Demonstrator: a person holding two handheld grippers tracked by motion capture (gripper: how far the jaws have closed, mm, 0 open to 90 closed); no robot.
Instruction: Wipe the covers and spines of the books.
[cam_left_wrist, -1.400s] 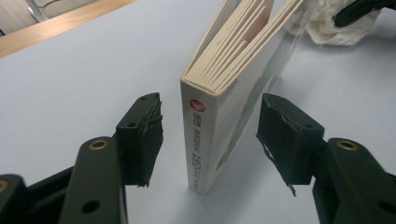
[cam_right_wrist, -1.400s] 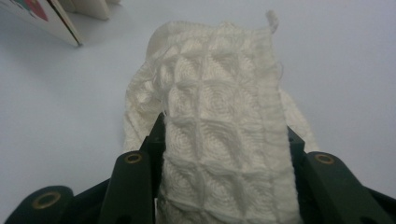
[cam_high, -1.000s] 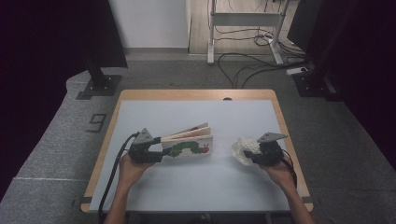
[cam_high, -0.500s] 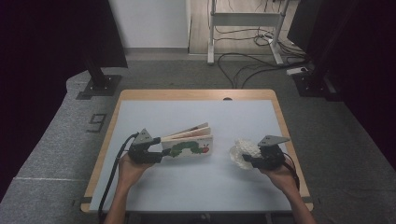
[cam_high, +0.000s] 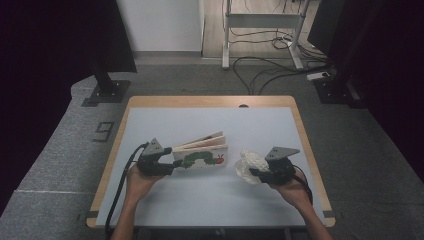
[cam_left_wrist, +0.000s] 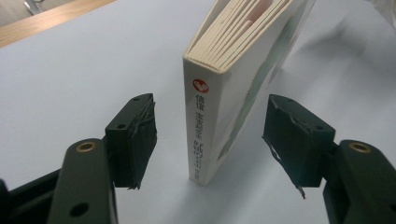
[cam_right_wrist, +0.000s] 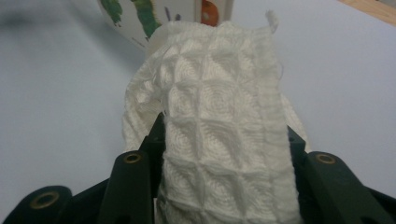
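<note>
Book lengthwise left-right, spine toward left gripper

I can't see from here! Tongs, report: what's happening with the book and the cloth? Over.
Left tongs open, astride book spine, no contact. Right tongs shut on cloth, beside the book. Table ahead unobstructed.

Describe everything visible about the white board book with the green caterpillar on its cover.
The white board book with the green caterpillar cover stands on its long edge on the pale grey table top, its thick cream pages fanned slightly apart at the top. The caterpillar has a red head. The white spine carries a red round logo and dark printed characters. The left gripper straddles the spine, jaws open and apart from both covers. The white waffle-knit cloth in the right gripper lies near its other end; contact is unclear.
</note>
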